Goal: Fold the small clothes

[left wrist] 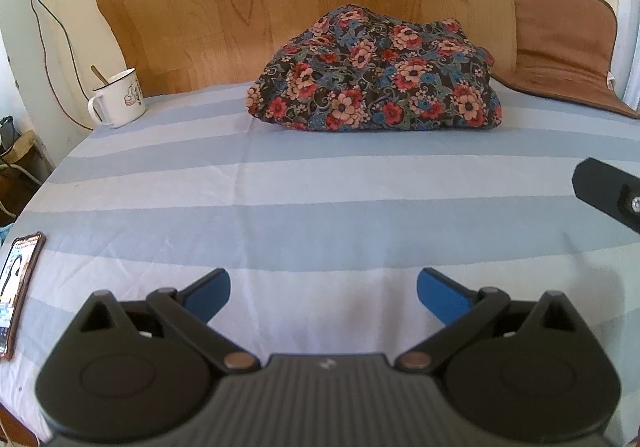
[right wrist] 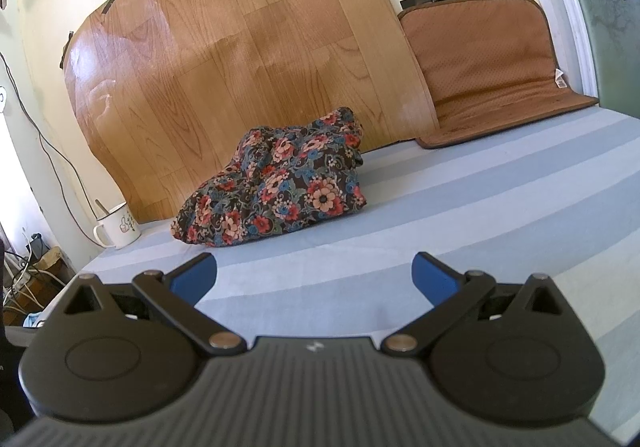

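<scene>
A dark floral garment point(left wrist: 376, 75) lies bunched in a heap at the far side of the blue-and-white striped sheet point(left wrist: 280, 215), against the wooden board. It also shows in the right wrist view point(right wrist: 276, 183), left of centre. My left gripper point(left wrist: 323, 293) is open and empty, low over the sheet, well short of the garment. My right gripper point(right wrist: 314, 279) is open and empty, also short of the garment. One black part of the right gripper point(left wrist: 608, 195) shows at the right edge of the left wrist view.
A white enamel mug point(left wrist: 118, 97) with a spoon stands at the far left of the sheet, also in the right wrist view point(right wrist: 118, 227). A phone point(left wrist: 18, 287) lies at the left edge. A brown cushion mat point(right wrist: 492, 75) leans at the back right. A wooden board point(right wrist: 240, 67) backs the sheet.
</scene>
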The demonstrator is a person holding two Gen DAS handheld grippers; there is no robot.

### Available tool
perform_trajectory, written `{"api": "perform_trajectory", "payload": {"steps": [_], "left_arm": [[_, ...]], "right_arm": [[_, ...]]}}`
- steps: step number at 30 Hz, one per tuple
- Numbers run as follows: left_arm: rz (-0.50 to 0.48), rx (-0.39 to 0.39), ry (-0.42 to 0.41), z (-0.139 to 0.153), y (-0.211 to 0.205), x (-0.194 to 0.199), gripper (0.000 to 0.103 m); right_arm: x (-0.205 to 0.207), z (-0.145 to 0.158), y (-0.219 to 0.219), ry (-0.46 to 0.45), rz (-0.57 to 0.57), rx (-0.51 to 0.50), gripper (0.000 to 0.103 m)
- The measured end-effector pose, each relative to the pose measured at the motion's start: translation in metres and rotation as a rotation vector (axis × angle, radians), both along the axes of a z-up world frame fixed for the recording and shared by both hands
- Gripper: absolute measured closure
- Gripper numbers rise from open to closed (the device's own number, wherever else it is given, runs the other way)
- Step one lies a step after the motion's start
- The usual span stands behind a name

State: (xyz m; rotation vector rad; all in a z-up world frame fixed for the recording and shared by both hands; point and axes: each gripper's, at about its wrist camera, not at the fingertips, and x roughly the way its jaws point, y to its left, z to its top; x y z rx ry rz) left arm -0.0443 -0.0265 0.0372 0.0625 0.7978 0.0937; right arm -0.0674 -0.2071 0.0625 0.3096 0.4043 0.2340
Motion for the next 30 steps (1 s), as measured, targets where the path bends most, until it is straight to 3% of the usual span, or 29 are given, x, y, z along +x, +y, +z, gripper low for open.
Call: {"api": "perform_trajectory", "payload": {"steps": [30], "left_arm": [[-0.024,0.011,0.011,-0.0024,-0.0043,-0.0008,0.0]], "right_arm": [[0.0007,-0.001,0.0015,0.004,0.0,-0.002,0.0]]}}
